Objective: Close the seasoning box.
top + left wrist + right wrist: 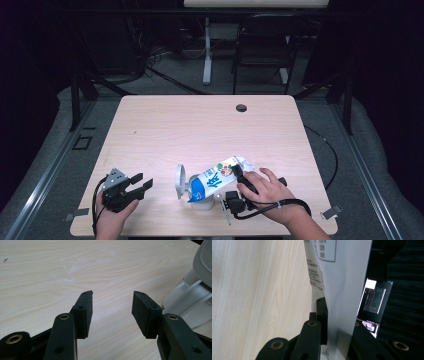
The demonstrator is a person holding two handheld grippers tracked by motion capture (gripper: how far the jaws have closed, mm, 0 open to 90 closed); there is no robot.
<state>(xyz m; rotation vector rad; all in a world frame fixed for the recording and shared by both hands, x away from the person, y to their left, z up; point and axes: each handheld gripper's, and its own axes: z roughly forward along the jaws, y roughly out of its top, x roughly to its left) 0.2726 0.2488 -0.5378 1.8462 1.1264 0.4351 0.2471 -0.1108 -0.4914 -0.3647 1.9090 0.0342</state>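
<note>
1. At the lower left of the high view, the left gripper (142,186) is held in the person's left hand (112,217) over the pale wooden table (200,130), with its grey three-cornered plate (116,177) on top and its jaws pointed toward the right of the frame.
2. In the left gripper view, the jaws are seen standing well apart with nothing between the black pads (88,312); only bare tabletop is seen in the gap.
3. Just left of centre at the bottom of the high view, a white plastic container with a round hinged lid (181,182) raised on edge is found; its pale wall (190,300) is seen at the right edge of the left gripper view, near the right-hand jaw but apart from it.
4. A white paper carton printed with blue lettering and coloured fruit (216,176) is held tilted, its blue lower end down at the container's mouth and its folded top raised toward the upper right.
5. The carton's upper part is clamped by the right gripper (239,172), held in the person's right hand (265,192) at the lower right of the high view.
6. In the right gripper view, the carton's printed white panel (342,290) is seen pinched between the nearly closed jaws, with the wood grain at the left of the frame and a lit monitor (374,298) at the right.
</note>
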